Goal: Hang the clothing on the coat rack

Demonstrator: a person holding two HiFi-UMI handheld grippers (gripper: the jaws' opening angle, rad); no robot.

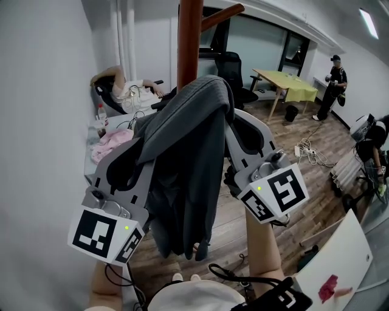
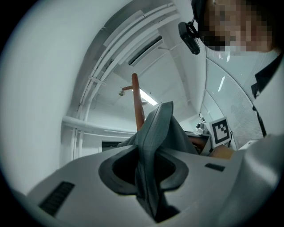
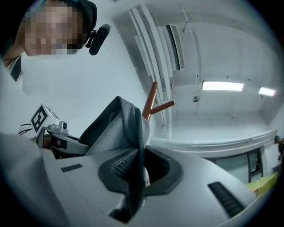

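A dark grey garment (image 1: 188, 170) hangs in a bunch between my two grippers, raised close to the brown wooden coat rack pole (image 1: 189, 42) and its slanted peg (image 1: 222, 16). My left gripper (image 1: 141, 146) is shut on one fold of the garment (image 2: 157, 128); in the left gripper view (image 2: 148, 165) the cloth fills the gap between the jaws, with the pole (image 2: 138, 102) behind it. My right gripper (image 1: 236, 124) is shut on another fold of the garment (image 3: 120, 124). In the right gripper view (image 3: 136, 170) the pole and peg (image 3: 160, 106) rise just past the cloth.
A person (image 1: 124, 88) reclines in a chair at the back left and another (image 1: 333, 85) stands at the back right. A yellow-topped table (image 1: 285, 82) and black office chair (image 1: 234, 70) stand behind the rack. A pink cloth (image 1: 112, 143) and bottle (image 1: 101, 118) lie left; cables (image 1: 307, 152) cross the floor.
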